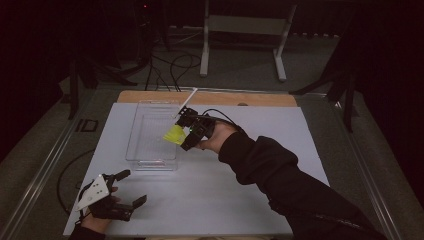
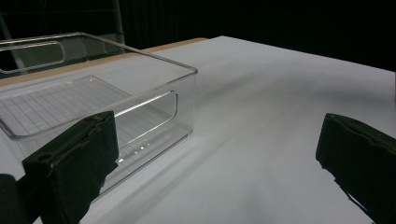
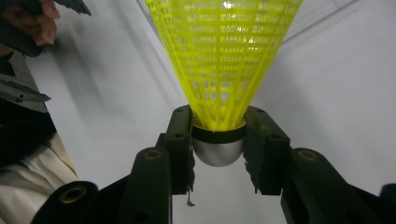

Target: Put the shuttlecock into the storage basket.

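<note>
The right tool [image 1: 186, 131] grips a yellow shuttlecock [image 1: 174, 134] by its cap over the clear bin [image 1: 150, 159] — best lowered inside before release; the left tool [image 1: 127, 187] rests open on the worktop [image 1: 225, 200].

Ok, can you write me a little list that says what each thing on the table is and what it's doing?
right tongs: shut on the shuttlecock, gripping its base
shuttlecock: yellow net skirt, silver round tip, held at the box's right edge
box: clear plastic, nothing in it, on the white table
left tongs: open, holding nothing, near the box's front end
table: white top, wooden strip along the far edge
</note>
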`<state>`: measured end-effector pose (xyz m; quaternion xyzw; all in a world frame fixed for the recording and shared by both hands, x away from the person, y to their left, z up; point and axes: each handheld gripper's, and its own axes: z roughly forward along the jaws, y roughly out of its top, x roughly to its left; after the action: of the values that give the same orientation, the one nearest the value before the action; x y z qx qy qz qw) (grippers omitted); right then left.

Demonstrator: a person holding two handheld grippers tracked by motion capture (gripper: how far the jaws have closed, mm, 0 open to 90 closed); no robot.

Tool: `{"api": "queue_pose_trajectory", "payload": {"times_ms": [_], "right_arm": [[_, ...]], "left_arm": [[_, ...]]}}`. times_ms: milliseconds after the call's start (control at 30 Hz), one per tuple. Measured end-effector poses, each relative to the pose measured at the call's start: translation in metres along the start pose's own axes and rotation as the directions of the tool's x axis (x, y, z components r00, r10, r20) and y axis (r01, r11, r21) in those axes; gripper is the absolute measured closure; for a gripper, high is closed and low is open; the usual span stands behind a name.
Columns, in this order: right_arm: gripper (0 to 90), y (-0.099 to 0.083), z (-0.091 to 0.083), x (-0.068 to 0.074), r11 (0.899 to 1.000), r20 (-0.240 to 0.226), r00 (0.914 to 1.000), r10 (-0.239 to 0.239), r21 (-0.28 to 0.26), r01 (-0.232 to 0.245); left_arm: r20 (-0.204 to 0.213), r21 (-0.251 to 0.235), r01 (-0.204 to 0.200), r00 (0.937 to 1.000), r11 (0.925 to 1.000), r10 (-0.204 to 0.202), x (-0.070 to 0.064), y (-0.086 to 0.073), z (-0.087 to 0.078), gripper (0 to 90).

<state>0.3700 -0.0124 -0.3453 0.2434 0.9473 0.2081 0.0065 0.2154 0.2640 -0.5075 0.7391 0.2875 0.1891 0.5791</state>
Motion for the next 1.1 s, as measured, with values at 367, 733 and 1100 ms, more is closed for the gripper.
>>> {"api": "queue_pose_trajectory", "payload": {"times_ms": [367,733,1100], "right_arm": [[64.8,0.019,0.006,0.0,1.0,0.001,1.0,0.006,-0.012,-0.006],[64.8,0.033,0.018,0.006,1.0,-0.004,1.0,-0.003,-0.007,0.003],[64.7,0.041,0.043,0.008,0.999,-0.005,1.0,0.008,0.041,-0.007]], "left_arm": [[0.004,0.0,0.0,1.0,1.0,0.0,0.0,0.0,0.0,0.0],[0.006,0.002,-0.003,1.0,1.0,0.003,0.0,0.0,0.0,0.0],[0.009,-0.001,-0.002,1.0,1.0,0.002,0.0,0.0,0.0,0.0]]}}
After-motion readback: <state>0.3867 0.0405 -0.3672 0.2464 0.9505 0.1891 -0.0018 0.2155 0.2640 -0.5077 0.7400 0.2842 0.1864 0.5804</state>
